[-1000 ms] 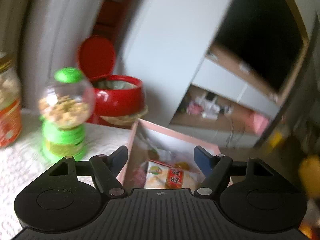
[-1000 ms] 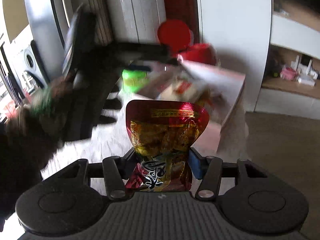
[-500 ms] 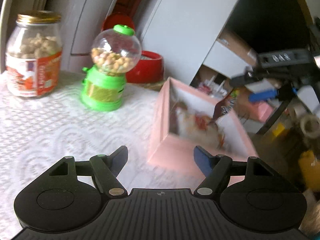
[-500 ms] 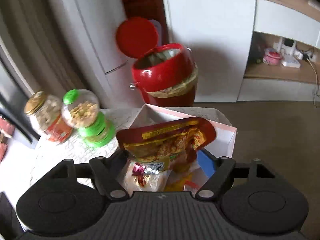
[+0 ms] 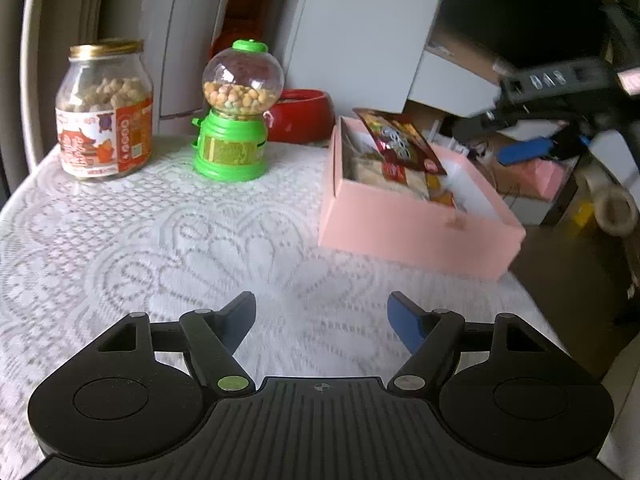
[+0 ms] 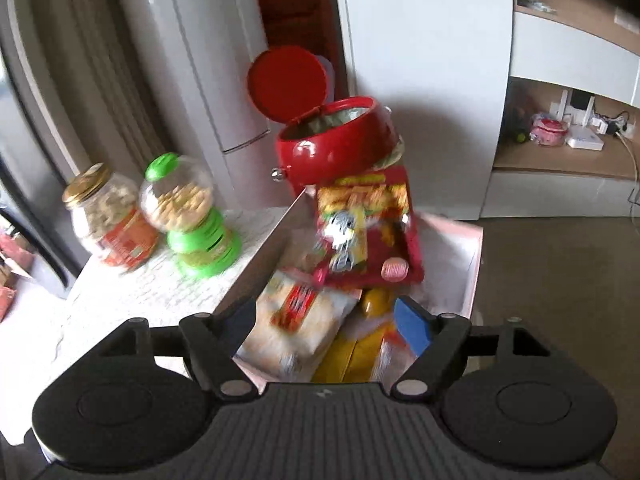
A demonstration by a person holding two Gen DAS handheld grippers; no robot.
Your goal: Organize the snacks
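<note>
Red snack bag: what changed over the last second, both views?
The right gripper let go of the red snack bag: a second ago it was clamped between the fingers, now it lies in the pink box on the other packets, fingers apart and empty. The left gripper pulled back from over the box to above the tablecloth, open throughout. Jar and candy dispenser stayed put.

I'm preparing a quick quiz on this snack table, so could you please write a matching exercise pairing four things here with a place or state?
Things:
1. glass jar
2. green candy dispenser
3. red snack bag
4. left gripper

Places or states:
A. lying on top of other packets in the pink box
B. open, holding nothing
C. gold lid, at the table's far left
D. between the jar and the box

Pairs: 1-C, 2-D, 3-A, 4-B
</note>
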